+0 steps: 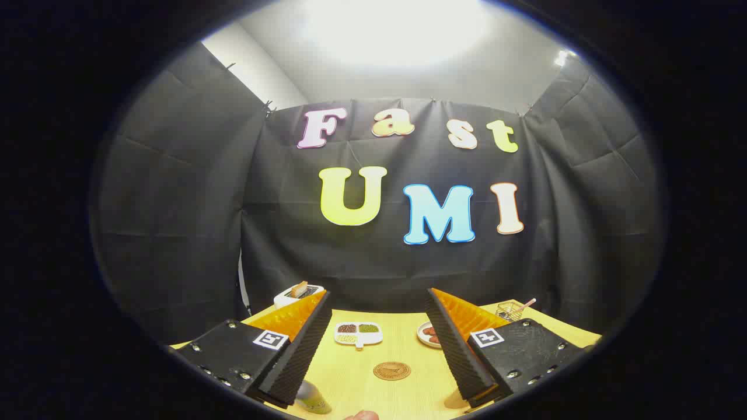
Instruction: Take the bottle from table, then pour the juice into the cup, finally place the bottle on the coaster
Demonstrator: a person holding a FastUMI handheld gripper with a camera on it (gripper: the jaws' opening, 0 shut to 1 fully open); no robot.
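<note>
My gripper (378, 303) is open, its two fingers spread wide above the yellow wooden table (408, 391), with nothing between them. A bottle (312, 398) with a silvery cap and yellow-green body stands low down, just beside the base of the left finger and partly hidden by it. A round brown coaster (392, 371) lies flat on the table between the fingers, ahead of the bottle and to its right. At the base of the right finger a small tan shape (455, 400) peeks out, too hidden to tell what it is.
A white divided dish (358, 333) of brown and green bits lies beyond the coaster. A small plate (429, 334) with red pieces lies by the right finger. A white toaster (297, 293) with bread stands far left; a wire basket (510, 310) far right. A fingertip (362, 415) shows nearest me.
</note>
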